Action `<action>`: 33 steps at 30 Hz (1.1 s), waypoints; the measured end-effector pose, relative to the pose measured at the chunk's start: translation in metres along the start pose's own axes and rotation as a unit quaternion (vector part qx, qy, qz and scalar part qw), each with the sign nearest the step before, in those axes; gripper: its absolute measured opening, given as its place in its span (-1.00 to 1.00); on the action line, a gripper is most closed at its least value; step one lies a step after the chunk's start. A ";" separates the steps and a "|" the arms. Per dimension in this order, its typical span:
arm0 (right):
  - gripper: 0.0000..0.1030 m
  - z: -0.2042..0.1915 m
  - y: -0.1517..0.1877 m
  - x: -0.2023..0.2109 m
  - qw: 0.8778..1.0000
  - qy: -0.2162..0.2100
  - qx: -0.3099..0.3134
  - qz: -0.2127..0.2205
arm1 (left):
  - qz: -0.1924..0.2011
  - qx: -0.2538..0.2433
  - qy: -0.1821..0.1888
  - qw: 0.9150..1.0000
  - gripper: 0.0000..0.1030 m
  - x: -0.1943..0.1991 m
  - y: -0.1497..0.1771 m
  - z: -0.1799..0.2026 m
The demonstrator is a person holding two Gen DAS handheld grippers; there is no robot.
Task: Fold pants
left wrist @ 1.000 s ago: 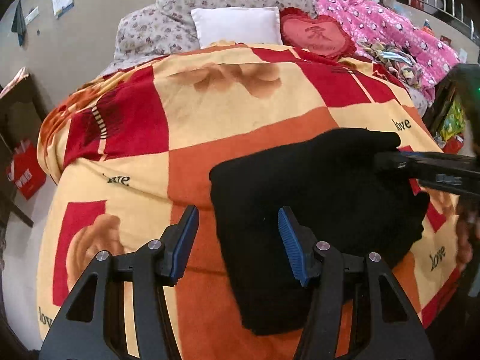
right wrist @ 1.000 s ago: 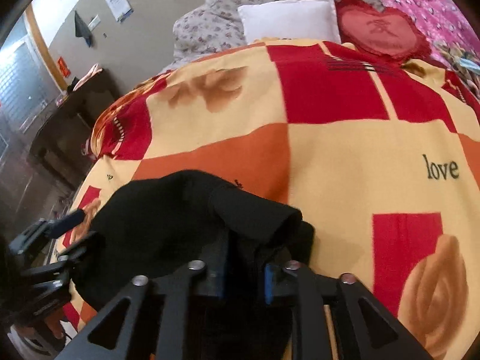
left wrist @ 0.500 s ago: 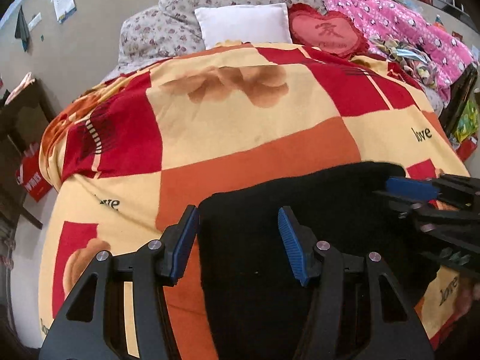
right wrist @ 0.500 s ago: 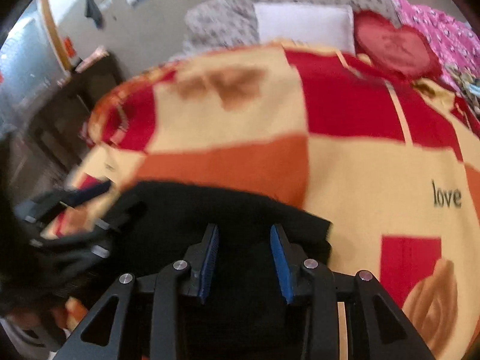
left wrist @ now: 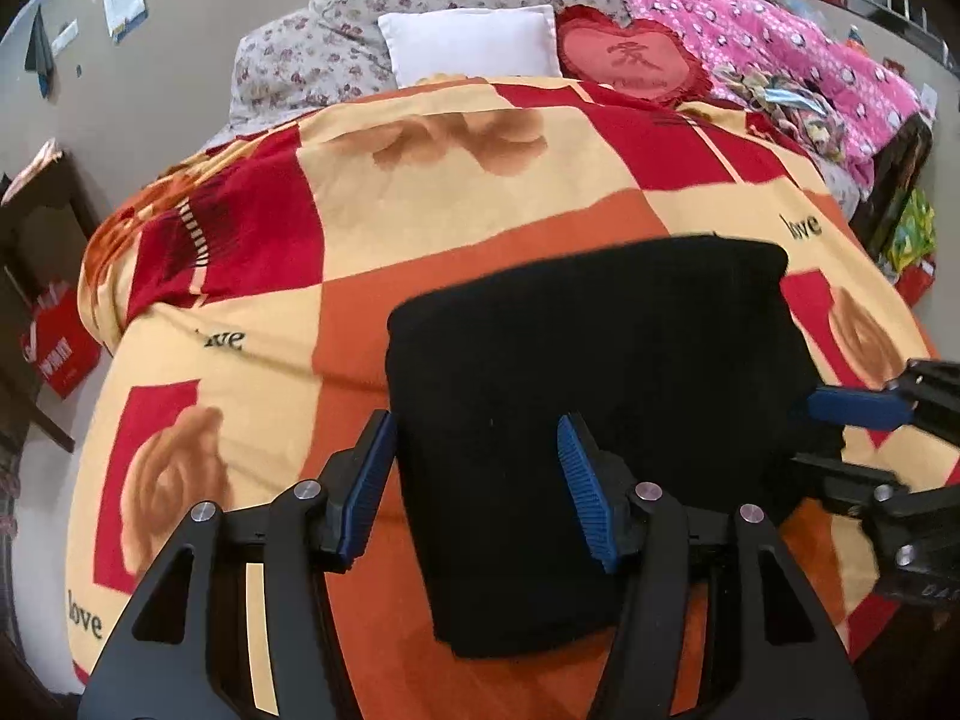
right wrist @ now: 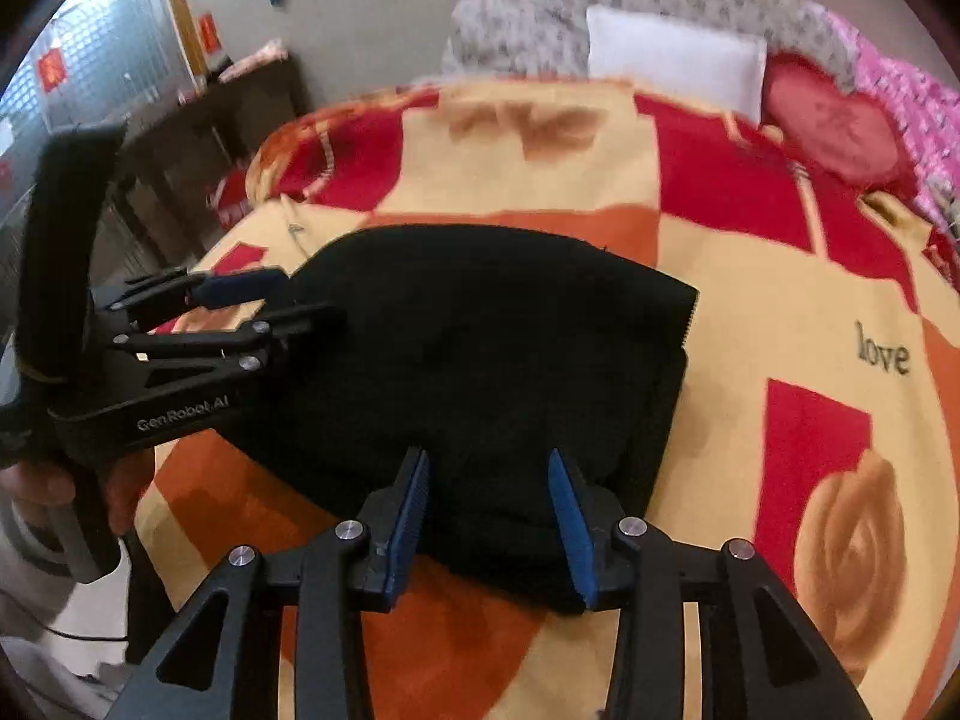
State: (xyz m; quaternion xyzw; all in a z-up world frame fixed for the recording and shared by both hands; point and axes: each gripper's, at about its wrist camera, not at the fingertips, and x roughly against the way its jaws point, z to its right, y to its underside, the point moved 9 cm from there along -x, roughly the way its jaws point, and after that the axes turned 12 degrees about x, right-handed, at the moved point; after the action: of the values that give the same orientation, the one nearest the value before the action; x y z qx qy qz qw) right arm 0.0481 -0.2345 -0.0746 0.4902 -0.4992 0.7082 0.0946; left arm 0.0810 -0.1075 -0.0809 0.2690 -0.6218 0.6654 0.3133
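Left claw point(left wrist: 477, 483) and right claw point(right wrist: 489, 519) both gape wide, empty, over the folded black pants point(left wrist: 600, 396) on the bed blanket point(left wrist: 420, 192). Fabric appears soft, limp, light; pinch edges or corners.

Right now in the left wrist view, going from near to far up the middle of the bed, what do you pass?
Left gripper → folded black pants → checked blanket → white pillow → floral headboard cushion.

Black pants point(left wrist: 594, 372) lie folded into a flat, compact rectangle on the bed
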 end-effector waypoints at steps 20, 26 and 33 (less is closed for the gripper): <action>-0.96 0.036 -0.014 0.027 0.993 0.016 -0.104 0.059 | -0.015 0.003 0.020 1.000 0.09 0.015 0.008 0.004; -0.96 0.031 -0.002 0.022 0.994 0.022 -0.098 0.038 | -0.004 -0.007 0.010 1.000 0.11 0.013 0.013 0.009; -0.96 0.036 0.007 0.005 0.994 0.025 -0.106 0.017 | -0.009 0.001 0.010 1.000 0.16 0.011 0.012 0.006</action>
State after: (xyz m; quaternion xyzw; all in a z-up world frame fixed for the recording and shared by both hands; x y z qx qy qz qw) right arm 0.0628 -0.2686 -0.0740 0.4507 -0.5772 0.6650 0.1466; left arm 0.0644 -0.1132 -0.0805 0.2683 -0.6156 0.6659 0.3250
